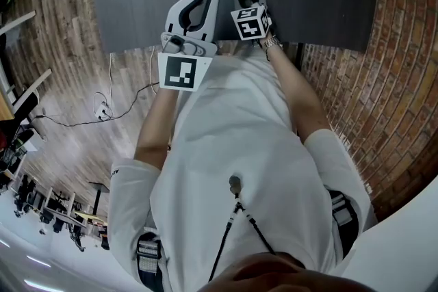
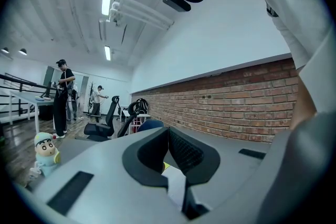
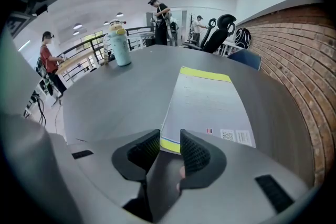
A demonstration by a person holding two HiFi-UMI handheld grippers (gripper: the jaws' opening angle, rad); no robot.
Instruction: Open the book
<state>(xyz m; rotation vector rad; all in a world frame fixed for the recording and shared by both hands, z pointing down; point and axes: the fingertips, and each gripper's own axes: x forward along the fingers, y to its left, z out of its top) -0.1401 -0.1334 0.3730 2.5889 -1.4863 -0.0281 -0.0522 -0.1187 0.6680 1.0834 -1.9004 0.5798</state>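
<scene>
1. One book (image 3: 207,105), closed, flat on the right side of the table (image 3: 115,97). One cartoon bottle (image 3: 119,44) far left. Two grippers.
2. Left gripper (image 2: 168,131): jaws pinched together, empty. Right gripper (image 3: 170,136): jaws slightly apart, the book's near-left corner at the gap, not squeezed.
3. Head view cuts off the book's far end.
4. Loads of bare table left of the book.

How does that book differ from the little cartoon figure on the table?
The book lies flat and closed; the cartoon figure stands upright. The book is broad and pale grey with yellow strips at its ends; the cartoon figure is small and teal. The book's near edge lies at the right gripper, whose jaws stand apart; the cartoon figure stands away across the table. Both rest on that same dark table.
</scene>
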